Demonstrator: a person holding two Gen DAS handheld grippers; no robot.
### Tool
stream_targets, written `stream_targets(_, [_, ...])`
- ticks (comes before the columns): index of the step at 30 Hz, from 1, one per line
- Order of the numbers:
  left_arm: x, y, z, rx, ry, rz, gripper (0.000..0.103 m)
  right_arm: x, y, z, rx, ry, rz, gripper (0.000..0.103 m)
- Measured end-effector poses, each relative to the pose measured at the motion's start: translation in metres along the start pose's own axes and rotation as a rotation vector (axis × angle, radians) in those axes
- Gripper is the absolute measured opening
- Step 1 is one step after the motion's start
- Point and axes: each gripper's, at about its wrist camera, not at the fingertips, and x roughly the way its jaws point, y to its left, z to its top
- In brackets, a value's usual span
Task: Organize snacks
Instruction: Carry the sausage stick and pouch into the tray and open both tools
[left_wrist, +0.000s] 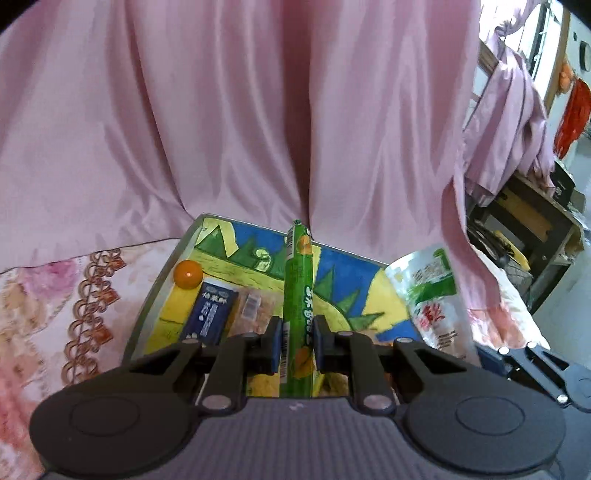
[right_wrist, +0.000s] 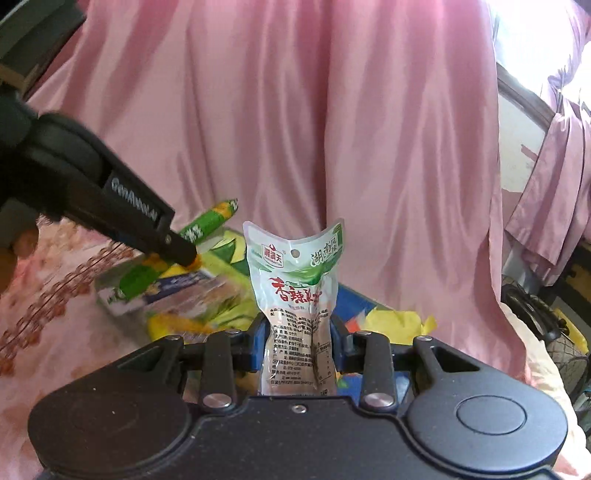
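My left gripper (left_wrist: 298, 339) is shut on a long green sausage stick (left_wrist: 300, 280), which stands up along the fingers above the tray. My right gripper (right_wrist: 299, 343) is shut on a white and green snack pouch (right_wrist: 295, 291), held upright by its lower part. In the left wrist view that pouch (left_wrist: 432, 295) hangs at the right of the tray. The right wrist view shows the left gripper (right_wrist: 183, 254) at the left, with the green stick (right_wrist: 210, 225) slanting up out of it. On the tray lie an orange ball (left_wrist: 188, 274), a dark blue packet (left_wrist: 210, 314) and a clear-wrapped snack (left_wrist: 251, 310).
The tray (left_wrist: 173, 266) has a grey rim and a bright blue, yellow and green picture; it rests on a floral cloth (left_wrist: 55, 295). A pink curtain (left_wrist: 258, 110) hangs close behind it. A cluttered dark shelf (left_wrist: 528, 229) stands at the right.
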Motion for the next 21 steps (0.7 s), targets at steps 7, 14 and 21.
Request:
stream_targets(7, [0.037, 0.023, -0.001, -0.036, 0.028, 0.023, 0.019, 0.047, 0.005, 0.01, -0.001, 0.057, 0.02, 0.036])
stream_targets(14, [0.055, 0.037, 0.001, -0.056, 0.083, 0.043, 0.019, 0.07, 0.019, 0.012, -0.086, 0.107, 0.005, 0.036])
stream_targets(21, [0.063, 0.037, -0.001, -0.046, 0.097, 0.05, 0.019, 0.071, 0.029, 0.015, -0.136, 0.13, -0.024, 0.04])
